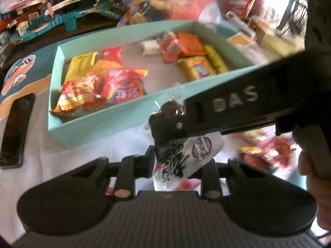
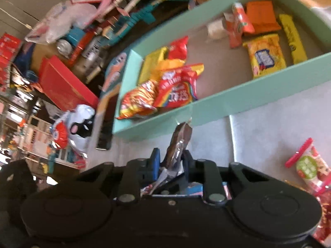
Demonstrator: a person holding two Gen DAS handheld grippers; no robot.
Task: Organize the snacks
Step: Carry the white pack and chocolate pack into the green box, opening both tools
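Note:
In the left wrist view my left gripper is shut on a white snack packet with black characters, held above the pale tablecloth. My right gripper reaches in from the right just above it, a small brown wrapped sweet at its tip. In the right wrist view my right gripper is shut on that brown wrapped sweet, which sticks up between the fingers. Behind both stands the teal box holding several snack packets, red and yellow ones at its left end, orange and yellow ones at its right.
A black phone lies left of the box. Loose red snack packets lie on the cloth to the right. A colourful toy model, a red box and other clutter crowd the space behind the box.

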